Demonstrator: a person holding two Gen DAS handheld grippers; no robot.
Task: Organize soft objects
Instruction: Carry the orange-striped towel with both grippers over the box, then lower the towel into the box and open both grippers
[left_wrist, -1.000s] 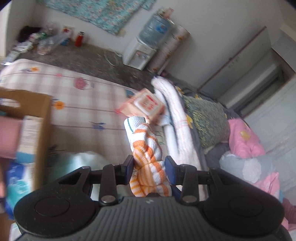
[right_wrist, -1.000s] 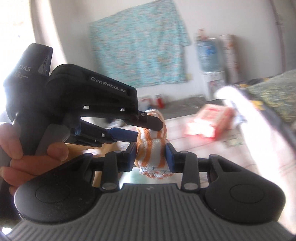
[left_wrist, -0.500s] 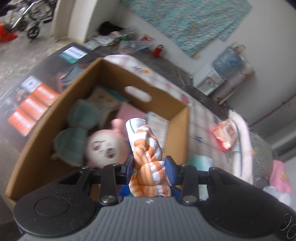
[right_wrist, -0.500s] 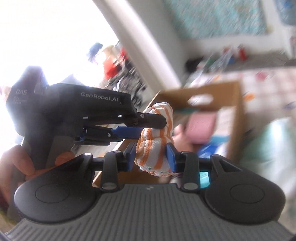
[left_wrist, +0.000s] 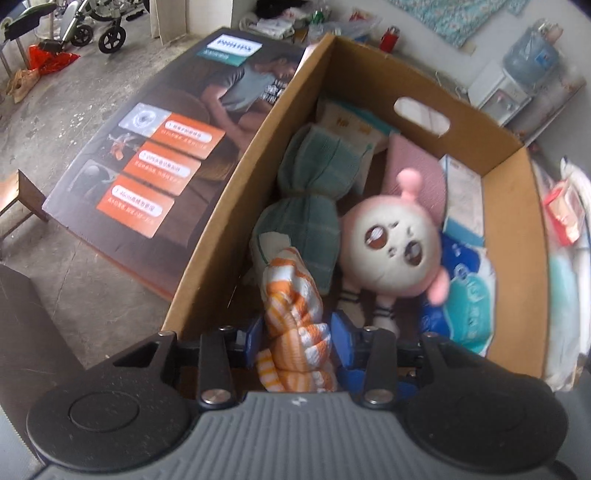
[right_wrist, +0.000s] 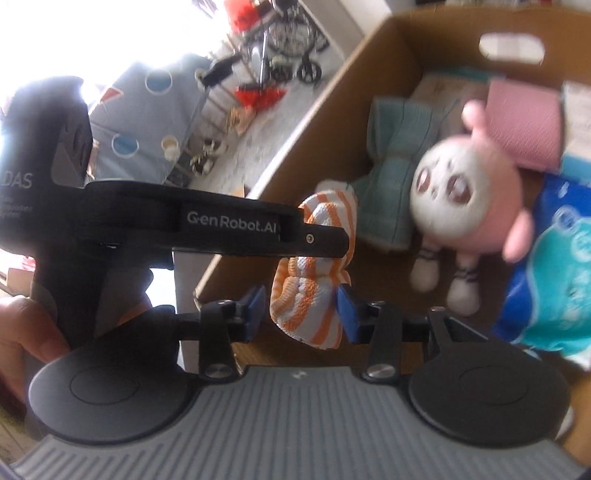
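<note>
Orange-and-white striped towel (left_wrist: 295, 325), soft knit, twisted and knotted into a lumpy roll; one end bulges up, the other hangs behind the fingers. It hangs over the near left corner of an open cardboard box (left_wrist: 236, 206), above the things already inside.

Box holds a green checked cloth bundle (left_wrist: 314, 192), a round-headed pink and cream plush doll (left_wrist: 397, 247), a pink folded cloth (left_wrist: 417, 173) and blue-teal tissue packs (left_wrist: 465, 291).

Left gripper (left_wrist: 297, 341): jaws narrow, blue pads against both sides of the towel, jaws just eased a little wider.

Right gripper (right_wrist: 301, 306): jaws have just been opening, the towel's lower end between them. Left pad (right_wrist: 253, 306) stands clear of the cloth; right pad looks to touch it. No squeeze.
</note>
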